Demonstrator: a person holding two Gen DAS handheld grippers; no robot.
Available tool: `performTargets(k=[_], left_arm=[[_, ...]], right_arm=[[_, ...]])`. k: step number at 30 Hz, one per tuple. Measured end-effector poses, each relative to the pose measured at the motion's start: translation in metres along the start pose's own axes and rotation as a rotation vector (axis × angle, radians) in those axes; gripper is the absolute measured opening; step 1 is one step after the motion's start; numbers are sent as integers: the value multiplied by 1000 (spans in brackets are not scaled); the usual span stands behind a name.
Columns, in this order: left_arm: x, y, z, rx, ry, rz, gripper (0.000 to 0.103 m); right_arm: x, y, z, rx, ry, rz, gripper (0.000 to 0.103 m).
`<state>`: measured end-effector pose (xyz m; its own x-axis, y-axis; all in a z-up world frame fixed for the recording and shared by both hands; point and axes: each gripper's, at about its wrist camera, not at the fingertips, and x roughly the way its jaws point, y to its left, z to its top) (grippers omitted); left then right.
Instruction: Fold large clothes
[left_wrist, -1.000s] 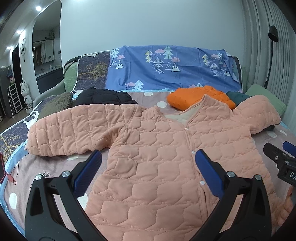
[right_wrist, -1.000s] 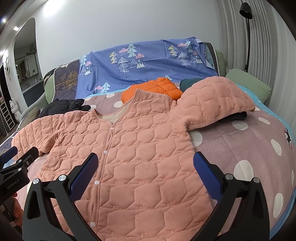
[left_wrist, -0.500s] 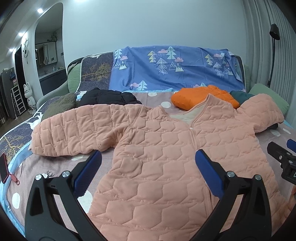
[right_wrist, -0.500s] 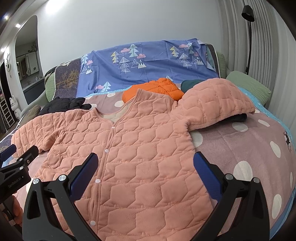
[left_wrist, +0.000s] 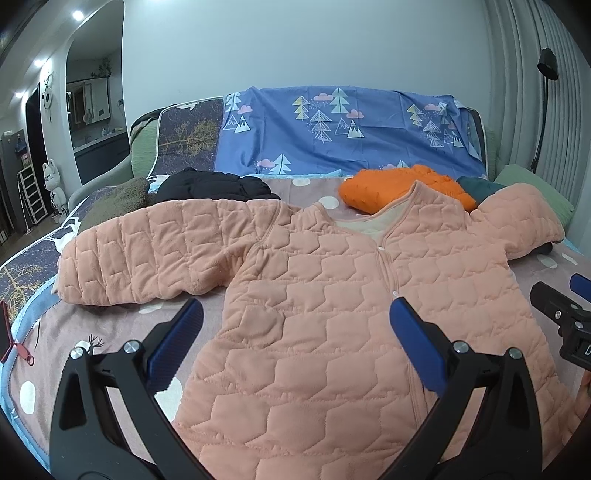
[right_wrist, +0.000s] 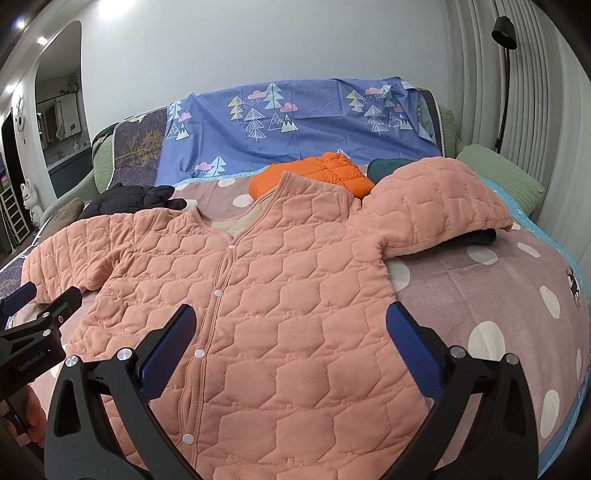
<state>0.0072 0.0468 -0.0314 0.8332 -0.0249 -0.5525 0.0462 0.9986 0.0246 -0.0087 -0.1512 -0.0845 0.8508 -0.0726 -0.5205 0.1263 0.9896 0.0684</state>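
Peach quilted jacket (left_wrist: 332, 295) lies flat, snapped, on bed (right_wrist: 498, 295) — left claw (left_wrist: 295, 325) and right claw (right_wrist: 288, 325) both released, above it.

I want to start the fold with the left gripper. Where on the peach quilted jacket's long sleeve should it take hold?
Probably the cuff end of the peach quilted jacket, approached from the bed's outer left side by the left gripper: that sleeve lies flat and fully outstretched.
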Motion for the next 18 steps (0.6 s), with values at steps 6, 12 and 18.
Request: performTargets(k=[6,12,18], left_arm=[[2,4,-5,-7,10,-16,101],[6,10,-9,-29,34,-30,101],[4,18,-11,-59,42,-31,101]], right_arm=[[1,2,-1,0,8,-3,102],[0,5,-4,-10,7,-1,102],[0,8,-6,-24,6,-6,102]])
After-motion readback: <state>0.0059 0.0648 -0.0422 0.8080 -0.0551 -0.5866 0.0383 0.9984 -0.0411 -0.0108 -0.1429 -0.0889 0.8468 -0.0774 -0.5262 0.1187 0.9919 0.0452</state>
